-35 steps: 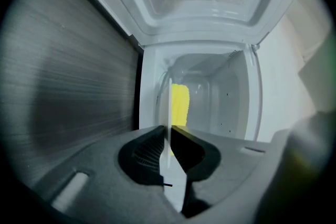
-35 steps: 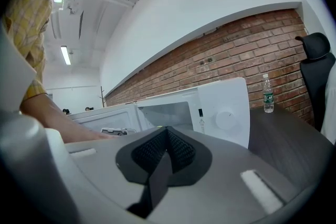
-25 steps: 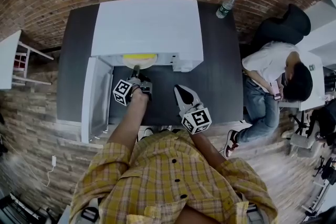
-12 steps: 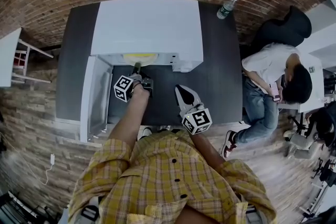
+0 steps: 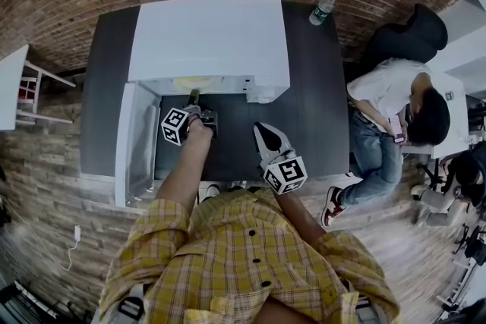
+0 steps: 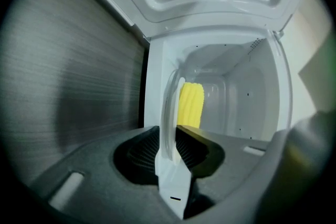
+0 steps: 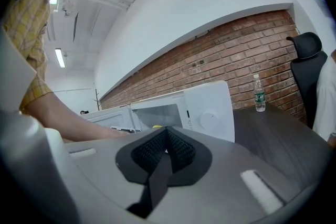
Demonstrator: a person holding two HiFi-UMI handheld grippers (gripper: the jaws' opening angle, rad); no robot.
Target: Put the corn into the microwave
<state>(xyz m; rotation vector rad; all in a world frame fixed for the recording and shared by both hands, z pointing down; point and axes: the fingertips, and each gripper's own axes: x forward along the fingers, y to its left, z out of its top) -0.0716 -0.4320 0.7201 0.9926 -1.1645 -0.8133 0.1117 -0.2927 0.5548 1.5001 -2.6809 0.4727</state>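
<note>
The microwave door point(image 5: 137, 136) hangs wide open on the left. Just beside it, the left gripper point(image 5: 194, 98) has its fingers clamped on the rim of a white plate point(image 6: 169, 107), and the corn point(image 6: 191, 105) rides on that plate. A second ago a yellow crescent stuck out in front of the microwave point(image 5: 209, 38). Now only a pale sliver peeks from under its top edge, and the gripper sits closer to the opening. In the left gripper view the corn already has the white cavity walls around it. So I judge the load is nearly home: what remains is to set the plate down, let go and back out. Further right, the right gripper point(image 5: 262, 130) hovers over the dark table point(image 5: 319, 110) much where it was, fingers pressed together on nothing.
</note>
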